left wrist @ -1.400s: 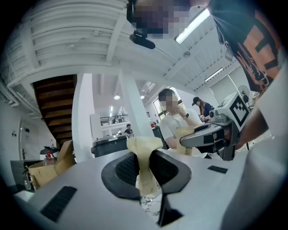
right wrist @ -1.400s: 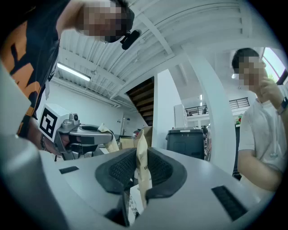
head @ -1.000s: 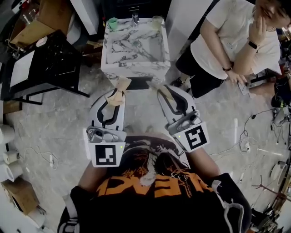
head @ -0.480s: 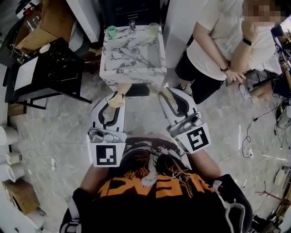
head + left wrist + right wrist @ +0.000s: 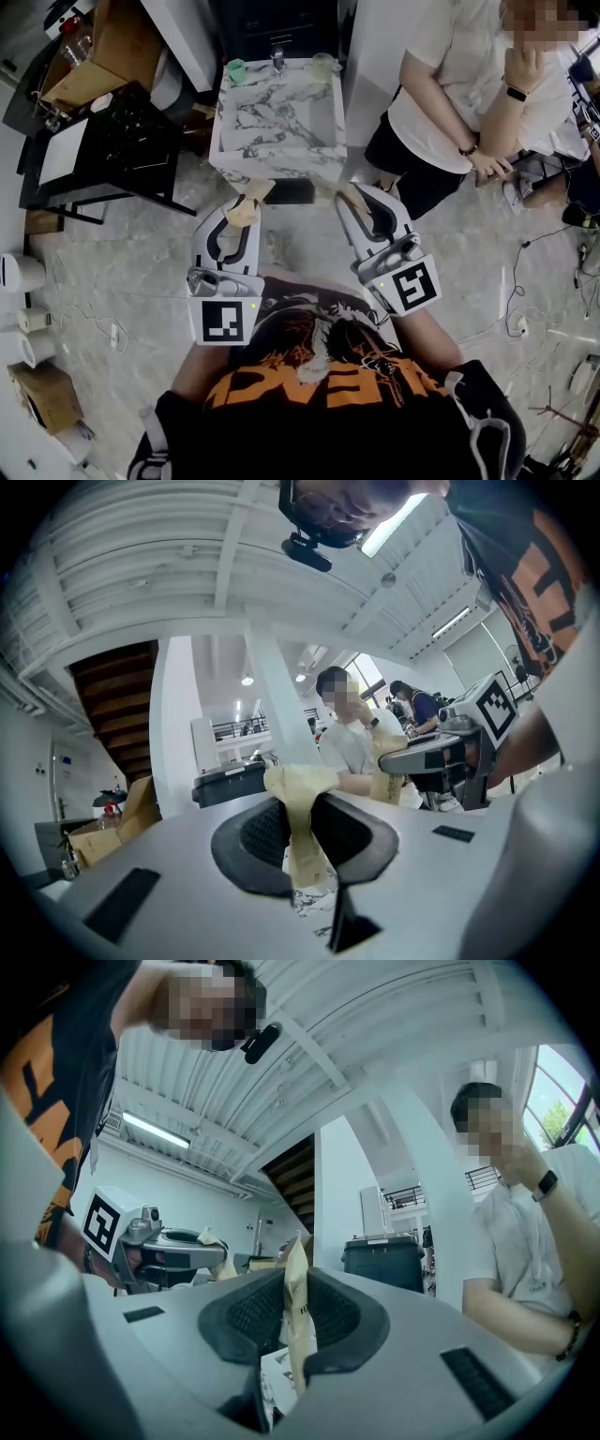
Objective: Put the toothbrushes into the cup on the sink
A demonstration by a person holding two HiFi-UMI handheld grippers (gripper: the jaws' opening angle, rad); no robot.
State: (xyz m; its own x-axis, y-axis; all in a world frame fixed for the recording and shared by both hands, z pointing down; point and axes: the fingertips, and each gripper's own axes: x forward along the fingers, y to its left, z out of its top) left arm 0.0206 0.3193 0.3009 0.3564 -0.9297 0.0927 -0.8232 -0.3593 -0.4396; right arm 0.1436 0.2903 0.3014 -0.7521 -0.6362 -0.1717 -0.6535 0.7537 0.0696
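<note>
My left gripper [image 5: 247, 201] is shut on a tan paper-wrapped toothbrush [image 5: 245, 208]; in the left gripper view the wrapper [image 5: 302, 813] stands pinched between the dark pads. My right gripper [image 5: 345, 195] is shut on a second tan wrapped toothbrush [image 5: 349, 199], seen edge-on in the right gripper view [image 5: 298, 1309]. Both grippers point level at the front of the marble sink [image 5: 277, 161], just short of it. At the sink's back rim, a green cup [image 5: 235, 70] stands left of the faucet [image 5: 277, 58] and a pale clear cup [image 5: 323, 66] stands right of it.
A person in a white shirt [image 5: 459, 103] stands close to the sink's right side. A black table [image 5: 103, 141] and a cardboard box [image 5: 98, 61] lie to the left. Paper rolls [image 5: 23, 272] and cables are scattered on the floor.
The sink has slid lower in the head view as the wearer and both grippers move toward it. Both grips are unchanged.
</note>
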